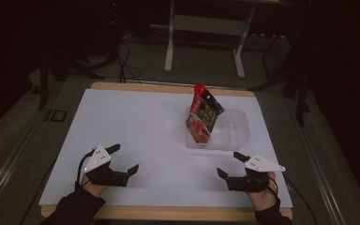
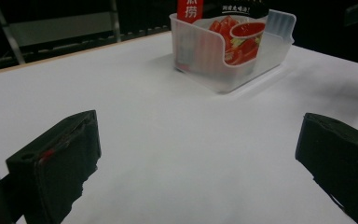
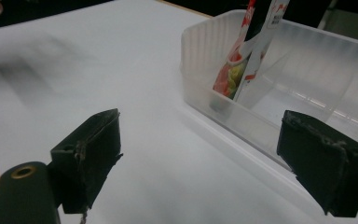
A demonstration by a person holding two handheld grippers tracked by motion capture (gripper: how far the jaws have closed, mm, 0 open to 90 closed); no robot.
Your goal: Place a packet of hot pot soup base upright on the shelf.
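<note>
- The red-capped sauce pouch [image 1: 204, 116] stands in the clear plastic bin [image 1: 236, 136] at the far right of the desk [image 1: 145, 136]; it leans against the bin's left wall, which props it up so its cap [image 1: 199, 88] rises above the rim, where a gripper could probably reach it.
- In the left gripper view the pouch [image 2: 233, 35] shows through the bin's ribbed wall [image 2: 200, 51], its printed face turned toward that camera.
- The left gripper [image 1: 123, 161] rests low on the near left of the desk, jaws spread wide and holding nothing, well apart from the bin; it looks parked rather than working.
- The right gripper [image 1: 228, 164] sits near the bin's front edge, jaws likewise parted and empty. Being the closer one, it is likely the one meant to take the pouch.
- From the right gripper view, the bin [image 3: 307, 70] lies just ahead, the pouch [image 3: 247, 51] upright at its left end.
</note>
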